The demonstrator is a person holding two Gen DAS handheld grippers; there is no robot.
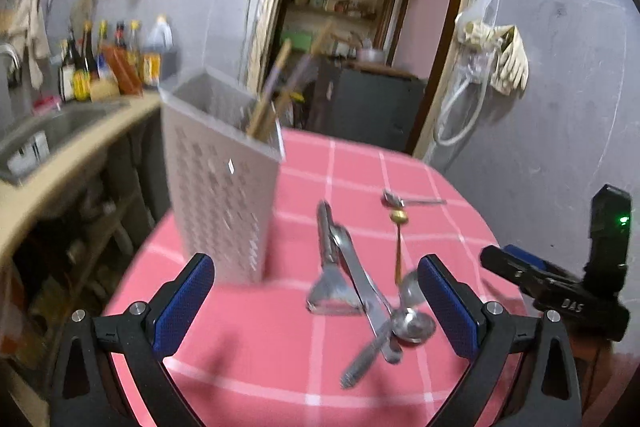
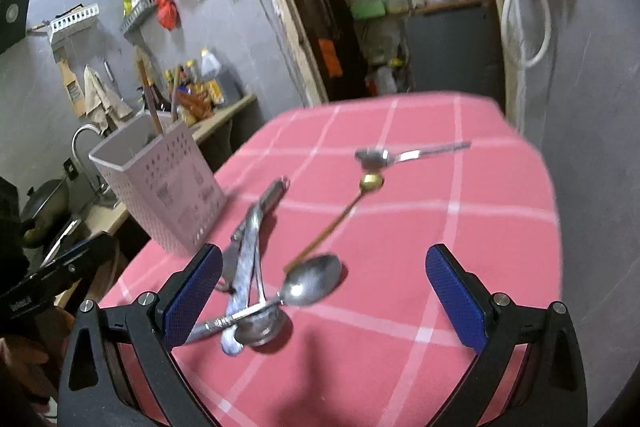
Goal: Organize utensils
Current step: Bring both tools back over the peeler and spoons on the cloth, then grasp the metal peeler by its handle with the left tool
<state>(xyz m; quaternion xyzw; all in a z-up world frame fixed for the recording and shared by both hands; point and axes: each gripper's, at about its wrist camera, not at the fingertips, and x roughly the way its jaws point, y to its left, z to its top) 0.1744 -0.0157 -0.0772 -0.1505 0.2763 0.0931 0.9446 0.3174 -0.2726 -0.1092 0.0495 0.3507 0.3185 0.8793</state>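
The left gripper (image 1: 316,301) has its jaws spread wide and empty over a tangled pile of steel utensils (image 1: 360,291), and the right gripper (image 2: 324,297) is likewise wide and empty above the same pile. The perforated holder (image 1: 222,179) stands at the surface's left edge. A gold spoon (image 2: 340,219) and a small steel spoon (image 2: 400,155) lie beyond on the pink checked surface (image 2: 460,227), which is open to the right.
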